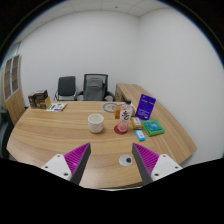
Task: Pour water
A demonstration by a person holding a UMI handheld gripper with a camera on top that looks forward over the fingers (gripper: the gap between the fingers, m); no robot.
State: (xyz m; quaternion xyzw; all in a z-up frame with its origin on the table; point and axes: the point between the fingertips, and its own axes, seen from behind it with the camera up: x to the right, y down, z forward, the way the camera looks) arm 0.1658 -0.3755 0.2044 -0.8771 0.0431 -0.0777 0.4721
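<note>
My gripper (pixel 111 160) is open and empty, its two purple-padded fingers (pixel 77 158) spread wide above the near part of a wooden table (pixel 60 135). A white cup (pixel 96 122) stands on the table well beyond the fingers. To its right a clear bottle with a red cap (pixel 127 113) stands upright, behind a small red coaster or lid (pixel 121 129). A small round black-and-white object (pixel 124 159) lies on the table between the fingers, close to the right one.
A purple box (pixel 147 105) and blue-green packets (pixel 154 127) lie at the right. A white plate (pixel 110 106) sits farther back. Books (pixel 39 99) stand at the far left. Two office chairs (pixel 80 87) stand behind the table against a white wall.
</note>
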